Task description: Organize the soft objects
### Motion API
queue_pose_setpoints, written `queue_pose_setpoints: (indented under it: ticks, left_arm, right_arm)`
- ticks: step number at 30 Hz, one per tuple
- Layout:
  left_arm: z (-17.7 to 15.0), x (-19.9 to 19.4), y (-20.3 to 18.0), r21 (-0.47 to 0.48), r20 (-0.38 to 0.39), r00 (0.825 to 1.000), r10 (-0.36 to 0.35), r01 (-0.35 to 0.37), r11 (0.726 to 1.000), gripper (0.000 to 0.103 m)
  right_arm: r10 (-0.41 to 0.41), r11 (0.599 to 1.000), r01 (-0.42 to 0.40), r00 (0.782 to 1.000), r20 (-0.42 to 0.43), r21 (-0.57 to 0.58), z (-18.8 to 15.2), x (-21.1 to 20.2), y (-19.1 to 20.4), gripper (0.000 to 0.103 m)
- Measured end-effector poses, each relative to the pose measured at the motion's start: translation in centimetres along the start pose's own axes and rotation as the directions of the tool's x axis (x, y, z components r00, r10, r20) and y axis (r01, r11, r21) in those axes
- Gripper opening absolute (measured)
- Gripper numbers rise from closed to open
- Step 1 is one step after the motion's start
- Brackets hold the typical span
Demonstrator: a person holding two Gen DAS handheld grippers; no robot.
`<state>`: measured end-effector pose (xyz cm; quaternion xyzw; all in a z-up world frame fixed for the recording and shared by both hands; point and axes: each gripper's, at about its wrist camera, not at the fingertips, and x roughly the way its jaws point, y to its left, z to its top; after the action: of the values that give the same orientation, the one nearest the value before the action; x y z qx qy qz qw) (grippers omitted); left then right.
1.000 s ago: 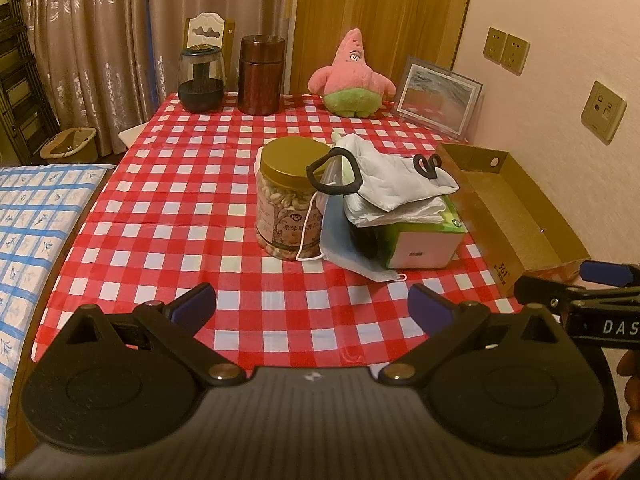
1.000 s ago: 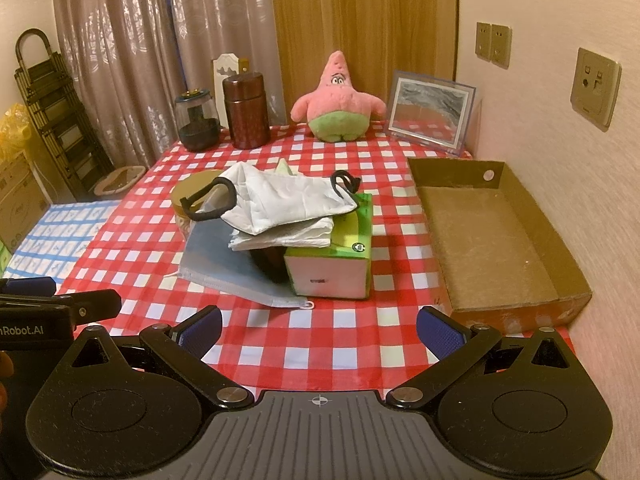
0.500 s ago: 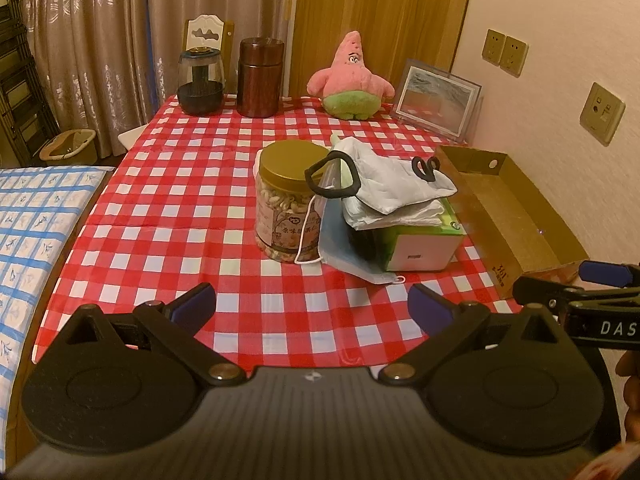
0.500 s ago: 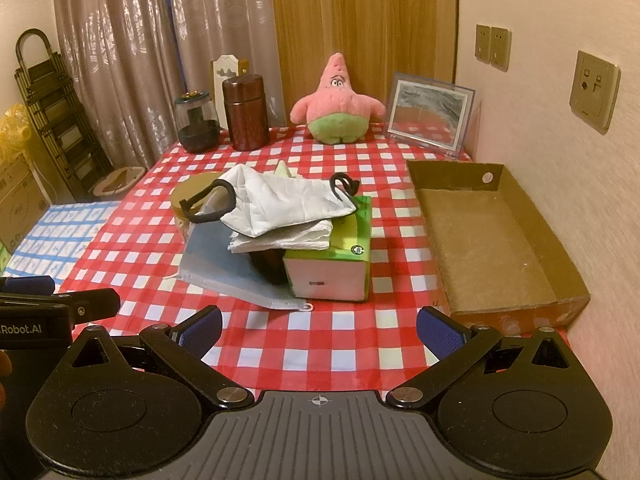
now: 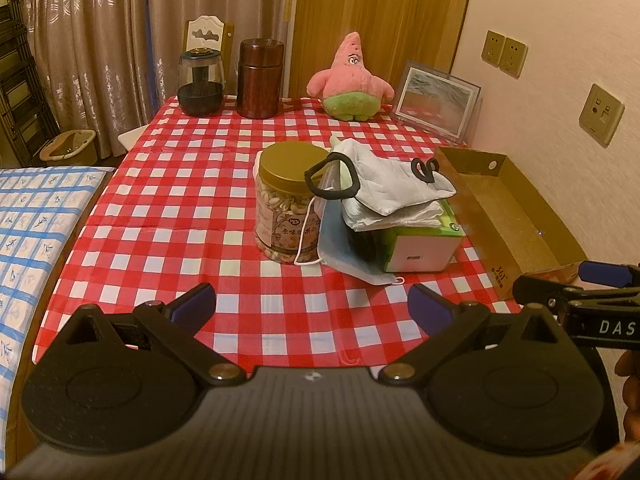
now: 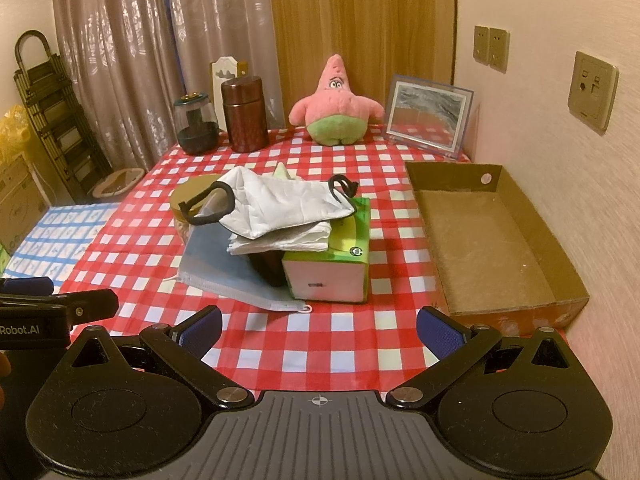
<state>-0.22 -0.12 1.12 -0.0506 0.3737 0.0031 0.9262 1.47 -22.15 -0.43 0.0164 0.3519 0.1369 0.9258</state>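
Left wrist view. Left tongs [image 5: 312, 306]: spread wide, pinching nothing, hovering over the near edge of the desk [image 5: 168, 208]. Against the pictures a moment ago they are sitting slightly farther back and higher; nothing on the desk is moving. Grey mask [image 5: 396, 182] with black loops: lying on a folded white cloth [image 5: 400, 218] atop the green tissue box [image 5: 424, 246]. Blue mask [image 5: 340, 248]: leaning between the box and the nut jar [image 5: 286, 208]. Cardboard tray [image 5: 512, 216]: lying just right of the box, nothing in it. Pink plush star [image 5: 350, 80]: sitting at the far edge.

Right wrist view. Right tongs [image 6: 318, 330]: likewise spread, gripping nothing, barely shifting. The pile is lying ahead, the tray [image 6: 492, 240] to its right.

Judgement: sorting is not yet starting; the masks are probably heading for the tray.
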Motion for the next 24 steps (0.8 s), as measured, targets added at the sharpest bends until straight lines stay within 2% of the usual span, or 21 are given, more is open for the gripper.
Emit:
queue_pose_setpoints:
  ticks: [24]
  left_arm:
    - [0.48,-0.18,-0.06,-0.003,-0.004,1.000,-0.007,0.007,1.000,0.101]
  right_arm:
    - [-0.003,1.000,0.003,1.000,0.002,-0.001,0.03,0.08,-0.18,0.103]
